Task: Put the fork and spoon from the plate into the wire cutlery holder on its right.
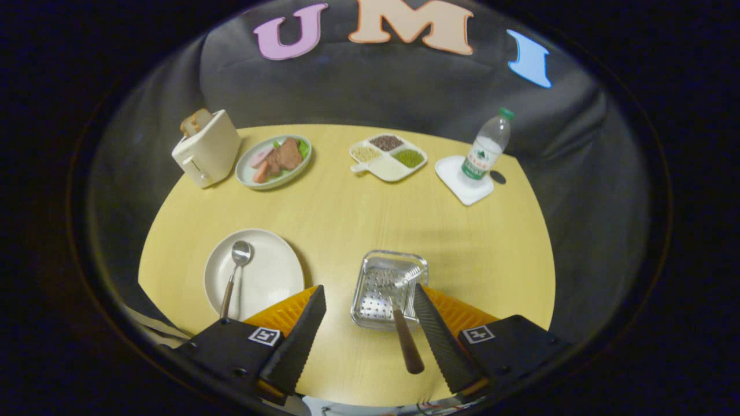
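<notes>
My gripper (369,290) is open and held above the table's near edge. The metal wire cutlery holder (391,253) lies just ahead, between the fingertips and nearer the right one. The fork (400,326) rests in it with its tines on the perforated bottom. Its brown handle sticks out over the near rim toward me, close beside my right finger (435,329); neither finger presses on it. The spoon (233,273) lies on the white plate (274,277), which sits to the left of the holder, beyond my left finger (300,329).
At the back of the yellow round table (341,214) stand a toaster (206,147) with bread, a plate of meat slices (274,162), a divided dish of grains (388,157), and a water bottle (487,151) on a white coaster (457,185).
</notes>
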The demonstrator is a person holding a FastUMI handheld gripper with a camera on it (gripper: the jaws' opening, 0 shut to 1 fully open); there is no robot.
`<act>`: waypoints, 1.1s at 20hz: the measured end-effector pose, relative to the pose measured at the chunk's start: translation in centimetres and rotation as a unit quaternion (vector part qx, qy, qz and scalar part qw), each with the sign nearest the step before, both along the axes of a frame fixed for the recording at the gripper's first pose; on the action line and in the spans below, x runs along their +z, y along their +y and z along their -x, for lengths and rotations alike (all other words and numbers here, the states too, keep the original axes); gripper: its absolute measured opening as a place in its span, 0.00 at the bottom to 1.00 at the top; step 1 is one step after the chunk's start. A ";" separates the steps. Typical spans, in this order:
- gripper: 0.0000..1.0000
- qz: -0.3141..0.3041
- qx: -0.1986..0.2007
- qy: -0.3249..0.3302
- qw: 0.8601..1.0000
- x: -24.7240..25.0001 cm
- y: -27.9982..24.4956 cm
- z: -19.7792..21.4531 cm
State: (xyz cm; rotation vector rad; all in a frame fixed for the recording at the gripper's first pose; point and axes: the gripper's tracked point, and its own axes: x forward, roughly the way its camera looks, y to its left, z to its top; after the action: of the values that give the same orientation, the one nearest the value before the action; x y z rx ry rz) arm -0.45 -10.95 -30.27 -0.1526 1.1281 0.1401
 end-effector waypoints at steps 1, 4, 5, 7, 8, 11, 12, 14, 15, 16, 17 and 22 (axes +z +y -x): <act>0.97 0.011 0.006 -0.030 0.999 0.3 0.5 -0.3; 0.98 0.013 0.017 -0.092 0.996 1.2 3.1 -0.4; 0.99 0.010 0.018 -0.105 0.994 1.4 4.0 -0.4; 0.99 0.001 0.016 -0.126 0.992 1.7 5.5 -0.4; 0.99 -0.009 0.013 -0.133 0.991 1.8 6.5 -0.2; 0.99 -0.035 0.012 -0.141 0.989 1.3 9.3 0.5; 0.99 -0.039 0.013 -0.146 0.988 1.1 9.9 0.5; 0.99 -0.047 0.019 -0.146 0.988 0.5 11.5 1.0; 0.99 -0.049 0.024 -0.143 0.988 -0.1 12.2 1.4; 0.99 -0.048 0.028 -0.138 0.989 -0.7 12.8 1.8; 0.99 -0.051 0.030 -0.135 0.989 -1.2 13.4 2.1; 0.99 -0.066 0.042 -0.106 0.991 -3.9 17.5 3.9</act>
State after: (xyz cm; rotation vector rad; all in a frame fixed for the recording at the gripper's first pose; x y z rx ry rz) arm -4.37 6.58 -34.15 -0.0940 0.8968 0.2670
